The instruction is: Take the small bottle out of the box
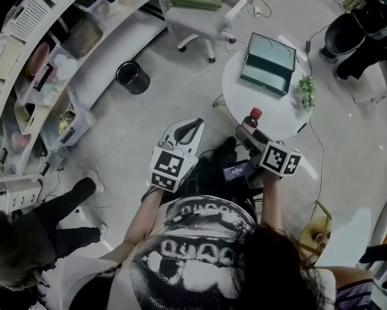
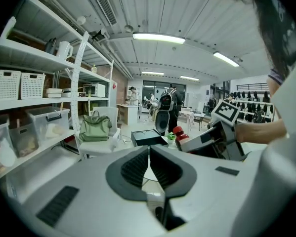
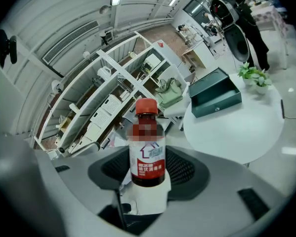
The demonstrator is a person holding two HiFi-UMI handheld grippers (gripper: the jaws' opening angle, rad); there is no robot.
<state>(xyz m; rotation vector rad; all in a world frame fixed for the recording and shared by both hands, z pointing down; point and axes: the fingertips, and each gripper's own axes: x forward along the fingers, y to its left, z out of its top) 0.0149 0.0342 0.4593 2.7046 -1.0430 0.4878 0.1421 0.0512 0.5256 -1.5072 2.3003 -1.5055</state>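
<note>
A small bottle (image 3: 148, 147) with a red cap, dark contents and a red-and-white label stands upright between the jaws of my right gripper (image 3: 148, 171), which is shut on it. In the head view the bottle (image 1: 251, 118) and the right gripper (image 1: 248, 132) hang over the near edge of the round white table (image 1: 271, 112). The dark green box (image 1: 269, 63) lies open at the table's far side, well apart from the bottle. My left gripper (image 1: 187, 132) is held over the floor left of the table, its jaws (image 2: 148, 152) shut with nothing between them.
A small potted plant (image 1: 306, 92) stands on the table's right edge. Behind the table is a white chair (image 1: 199, 15) with a green bag on it. A black bin (image 1: 132, 76) stands on the floor beside long white shelves (image 1: 44, 76). A person in black (image 1: 44, 228) is at lower left.
</note>
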